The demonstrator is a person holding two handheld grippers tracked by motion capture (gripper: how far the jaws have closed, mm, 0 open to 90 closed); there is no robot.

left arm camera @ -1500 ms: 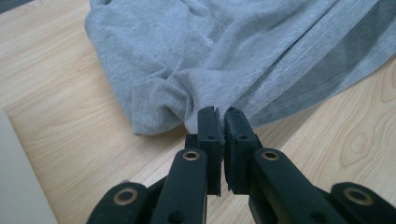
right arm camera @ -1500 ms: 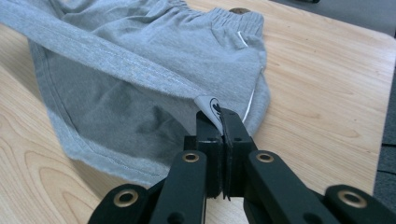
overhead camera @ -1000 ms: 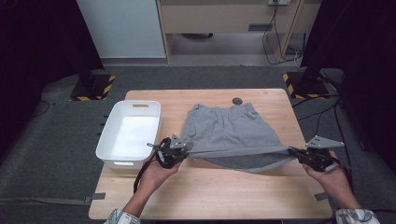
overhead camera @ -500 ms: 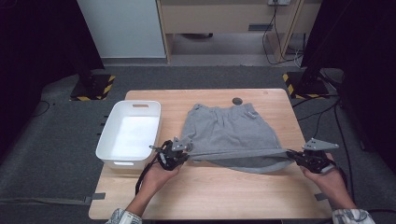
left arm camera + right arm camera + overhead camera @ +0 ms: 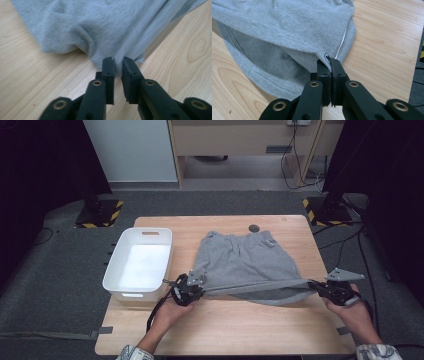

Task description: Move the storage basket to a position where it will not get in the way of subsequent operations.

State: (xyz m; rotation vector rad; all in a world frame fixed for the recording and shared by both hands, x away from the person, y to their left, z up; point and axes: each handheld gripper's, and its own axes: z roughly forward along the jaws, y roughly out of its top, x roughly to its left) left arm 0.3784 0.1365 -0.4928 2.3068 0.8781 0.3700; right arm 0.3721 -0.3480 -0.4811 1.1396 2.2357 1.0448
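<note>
Grey cotton shorts [image 5: 245, 265] on the wooden table [image 5: 295, 330], soft, light, floppy, best held by hem corners: right gripper [image 5: 329, 65] pinches one, left gripper [image 5: 118, 65] has just been opening, cloth loose between its jaws.

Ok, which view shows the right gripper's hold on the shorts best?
The right gripper view: the right gripper pinches the shorts at a hem corner. The high view shows it small and far; the left gripper view shows the shorts' other end.
</note>
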